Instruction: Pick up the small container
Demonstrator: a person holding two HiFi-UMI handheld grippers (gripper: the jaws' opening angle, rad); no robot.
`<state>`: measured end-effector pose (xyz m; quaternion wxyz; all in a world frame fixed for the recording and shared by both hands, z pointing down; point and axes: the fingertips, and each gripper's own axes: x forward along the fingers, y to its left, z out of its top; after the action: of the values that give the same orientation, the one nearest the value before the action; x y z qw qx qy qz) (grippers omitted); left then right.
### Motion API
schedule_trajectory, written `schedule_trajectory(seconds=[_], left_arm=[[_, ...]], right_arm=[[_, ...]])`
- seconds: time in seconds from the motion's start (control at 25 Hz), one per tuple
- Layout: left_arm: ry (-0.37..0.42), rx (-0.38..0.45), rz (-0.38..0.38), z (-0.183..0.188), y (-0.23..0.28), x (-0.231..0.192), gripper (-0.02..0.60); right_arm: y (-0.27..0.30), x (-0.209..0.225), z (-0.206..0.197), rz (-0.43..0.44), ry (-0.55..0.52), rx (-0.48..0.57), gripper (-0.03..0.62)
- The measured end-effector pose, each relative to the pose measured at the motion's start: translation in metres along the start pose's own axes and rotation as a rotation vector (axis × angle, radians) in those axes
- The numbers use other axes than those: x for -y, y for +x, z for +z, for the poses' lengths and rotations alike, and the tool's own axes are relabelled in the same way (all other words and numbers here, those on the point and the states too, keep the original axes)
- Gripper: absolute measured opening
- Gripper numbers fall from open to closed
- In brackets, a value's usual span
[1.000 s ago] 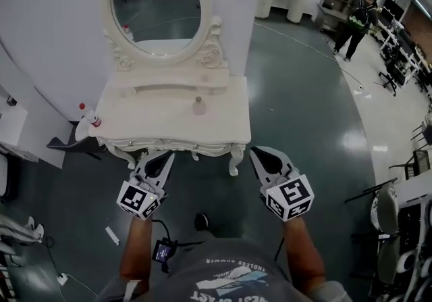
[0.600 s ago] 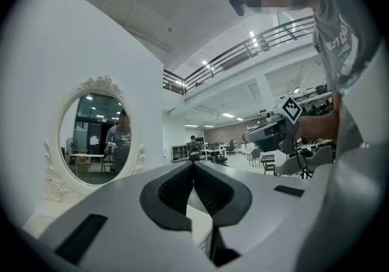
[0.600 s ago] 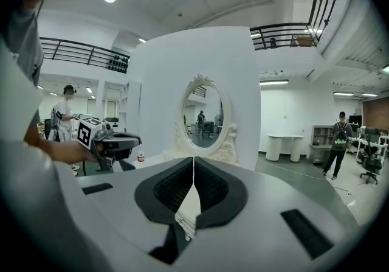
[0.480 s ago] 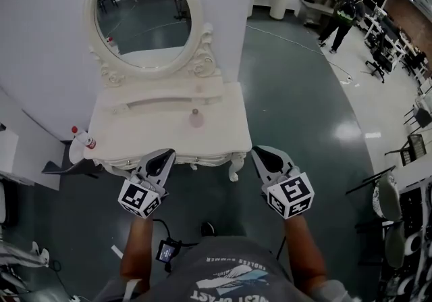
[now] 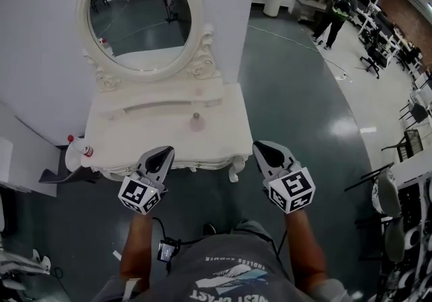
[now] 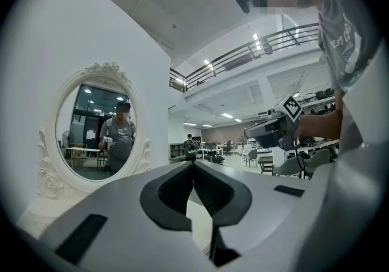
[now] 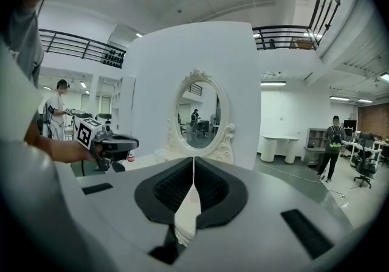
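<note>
Beside the surface's (image 5: 135, 118) front left corner stands a bottle (image 5: 84, 150) with a red cap. My left gripper (image 5: 164, 152) hovers at the front edge, jaws pressed together and empty. Further in, slightly right of the surface's centre and below the oval mirror (image 5: 138, 20), stands the small container (image 5: 196, 121). It is upright, pale pinkish, with a rounded body and a narrower top, and is too small to read more. My right gripper (image 5: 262, 150) hangs just off the front right corner, jaws likewise closed on nothing.
</note>
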<state>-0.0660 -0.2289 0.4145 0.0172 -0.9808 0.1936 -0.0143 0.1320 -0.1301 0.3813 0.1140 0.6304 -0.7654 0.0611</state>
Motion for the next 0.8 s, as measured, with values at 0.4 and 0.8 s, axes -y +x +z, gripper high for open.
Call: schedule_trajectory(seconds=[0.4,0.8], left_arm=[[-0.030,-0.037,0.040,-0.022,0.023,-0.029,0.017],[-0.076,-0.094,0.130,-0.058,0.051,-0.069,0.017]], right_arm=[[0.056,0.014,-0.006,0.077,-0.003,-0.017,0.031],[0.126,0.034,-0.007,0.204,-0.029,-0.043,0.043]])
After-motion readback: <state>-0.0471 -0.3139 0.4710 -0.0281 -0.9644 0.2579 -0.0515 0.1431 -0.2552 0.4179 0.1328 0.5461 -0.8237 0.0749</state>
